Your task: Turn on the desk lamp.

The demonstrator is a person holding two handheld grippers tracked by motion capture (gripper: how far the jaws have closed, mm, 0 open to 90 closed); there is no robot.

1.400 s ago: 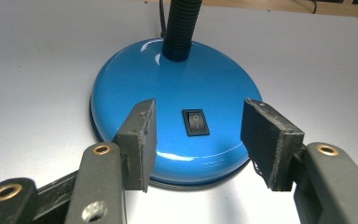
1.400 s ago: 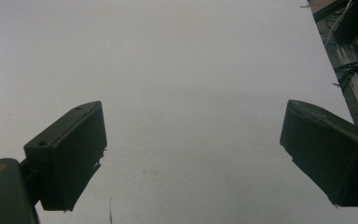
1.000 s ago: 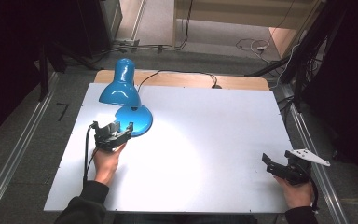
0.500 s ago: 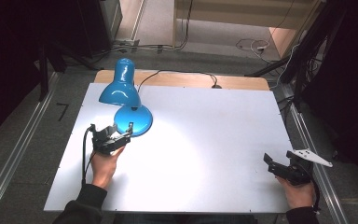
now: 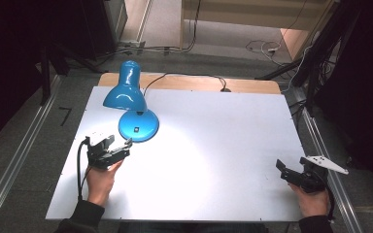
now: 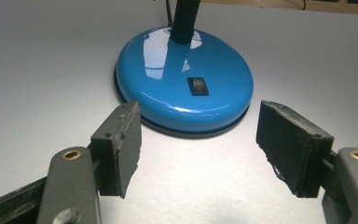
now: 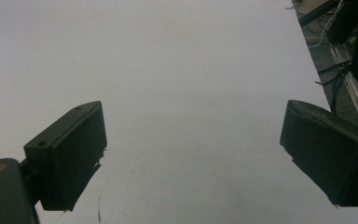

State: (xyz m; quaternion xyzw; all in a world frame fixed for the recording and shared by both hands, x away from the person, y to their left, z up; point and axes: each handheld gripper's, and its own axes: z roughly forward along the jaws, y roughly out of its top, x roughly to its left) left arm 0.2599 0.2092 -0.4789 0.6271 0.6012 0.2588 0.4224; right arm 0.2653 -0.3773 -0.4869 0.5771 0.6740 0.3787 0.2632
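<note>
A blue desk lamp stands at the table's back left, its shade (image 5: pixel 123 95) bent low over its round base (image 5: pixel 138 125). The base (image 6: pixel 184 87) carries a small black rocker switch (image 6: pixel 198 86) and a black neck (image 6: pixel 184 21). My left gripper (image 5: pixel 119 144) is open just in front of the base, a short gap away, with its pads (image 6: pixel 121 144) spread and nothing between them (image 6: pixel 198 147). My right gripper (image 5: pixel 282 171) is open near the table's front right corner, over bare white tabletop (image 7: pixel 191 158).
The lamp's cable (image 5: pixel 189 76) runs across a wooden strip to the back edge. The white tabletop (image 5: pixel 213 145) is brightly lit near the lamp. Metal rails (image 5: pixel 320 145) flank the table, and dark stands and floor cables lie beyond.
My left gripper has drawn back a little from the lamp base, toward the person. The right gripper has hardly moved.
</note>
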